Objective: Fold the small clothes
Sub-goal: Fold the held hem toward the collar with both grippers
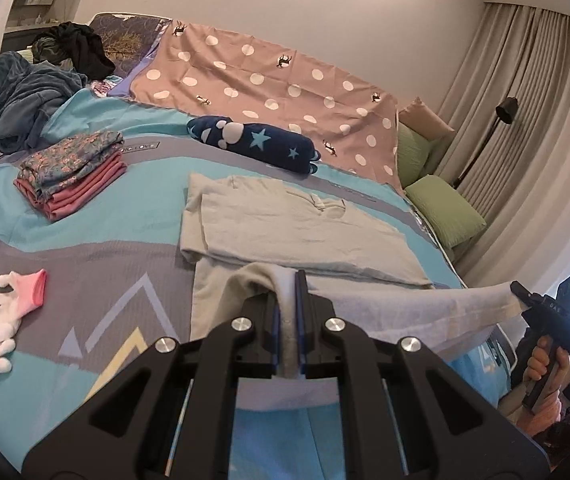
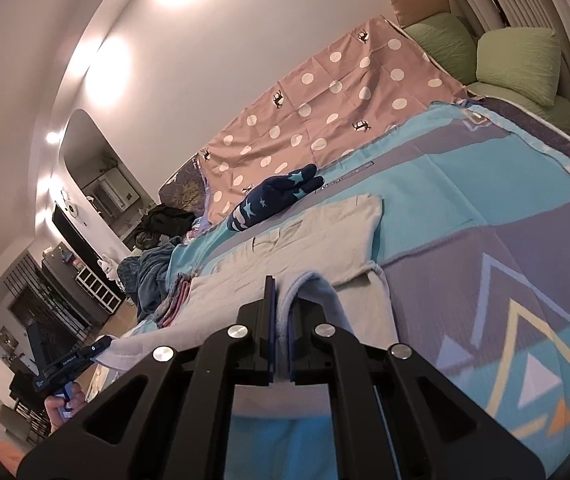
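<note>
Gripping one grey shirt by its near hem, two grippers, left and right, both clamped on cloth, lifted above the bedspread; one folded stack, two green pillows.

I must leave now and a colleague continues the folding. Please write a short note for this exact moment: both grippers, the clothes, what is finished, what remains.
Left gripper: shut on the near hem of the beige garment.
Right gripper: shut on the same hem, further along; the edge is lifted off the bedspread between them.
Far half of the garment lies flat, sleeves already folded in.
Done: the folded stack, floral piece on top, pink below.
Left: bring the hem over to finish this fold; then the pink-and-white piece.
</note>
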Demonstrator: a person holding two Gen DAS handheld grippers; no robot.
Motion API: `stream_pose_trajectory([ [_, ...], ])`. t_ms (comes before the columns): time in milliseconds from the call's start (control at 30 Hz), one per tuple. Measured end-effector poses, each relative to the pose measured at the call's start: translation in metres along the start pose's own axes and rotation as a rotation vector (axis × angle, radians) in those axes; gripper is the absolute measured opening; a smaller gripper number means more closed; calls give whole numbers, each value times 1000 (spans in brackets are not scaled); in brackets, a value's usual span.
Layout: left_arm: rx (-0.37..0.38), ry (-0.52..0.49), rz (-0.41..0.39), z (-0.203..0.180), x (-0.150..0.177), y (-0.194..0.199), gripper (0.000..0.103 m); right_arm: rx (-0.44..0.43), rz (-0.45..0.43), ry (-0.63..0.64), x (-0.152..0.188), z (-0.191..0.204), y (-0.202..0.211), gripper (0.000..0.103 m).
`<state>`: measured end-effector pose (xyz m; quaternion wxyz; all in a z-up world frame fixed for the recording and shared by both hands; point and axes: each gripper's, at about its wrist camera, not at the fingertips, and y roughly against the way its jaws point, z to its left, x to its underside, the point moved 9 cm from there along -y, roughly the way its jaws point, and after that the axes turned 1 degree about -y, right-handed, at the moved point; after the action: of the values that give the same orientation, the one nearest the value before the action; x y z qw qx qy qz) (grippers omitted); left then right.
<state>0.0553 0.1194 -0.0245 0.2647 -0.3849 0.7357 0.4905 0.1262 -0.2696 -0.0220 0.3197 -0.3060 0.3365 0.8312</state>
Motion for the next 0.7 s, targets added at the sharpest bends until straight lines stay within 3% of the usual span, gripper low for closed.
stream_pose_trajectory([
  [333, -13, 24, 16, 6, -32, -46, 7, 47, 18, 6, -21, -15, -52, 5],
  [700, -26, 14, -21, 10, -81, -84, 7, 126, -4, 100, -57, -11, -95, 5],
])
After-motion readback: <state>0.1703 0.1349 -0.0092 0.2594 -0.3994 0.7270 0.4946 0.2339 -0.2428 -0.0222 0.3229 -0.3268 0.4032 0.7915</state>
